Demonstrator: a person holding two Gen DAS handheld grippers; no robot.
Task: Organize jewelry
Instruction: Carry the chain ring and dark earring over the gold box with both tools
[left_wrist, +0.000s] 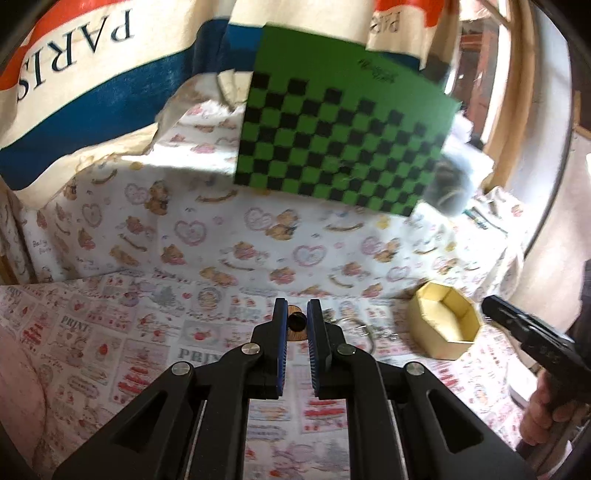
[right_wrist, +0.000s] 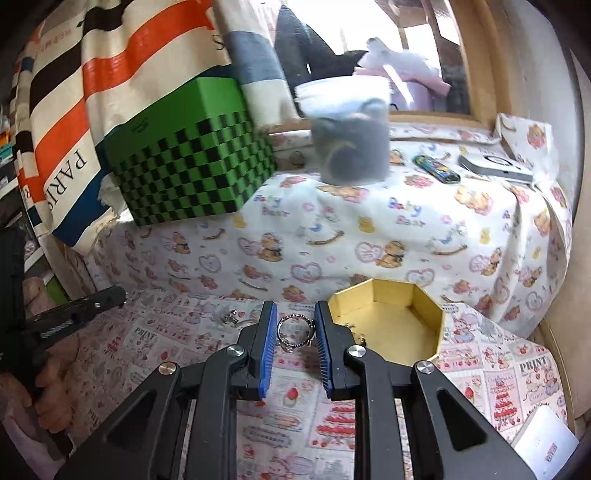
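Sitting between your right gripper's (right_wrist: 295, 332) parted jaws, the silver ring (right_wrist: 294, 331) looks thin and ornate, with the yellow box (right_wrist: 388, 317) just right of it. Your left gripper (left_wrist: 296, 320) brackets a small dark-and-wood piece (left_wrist: 296, 325); whether it's clamped, I cannot tell.

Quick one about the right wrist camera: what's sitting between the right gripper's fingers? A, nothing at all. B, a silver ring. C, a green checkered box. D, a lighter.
B: a silver ring lies on the patterned cloth between the right gripper's blue-padded fingers, which stand apart on either side of it, just left of the open octagonal box.
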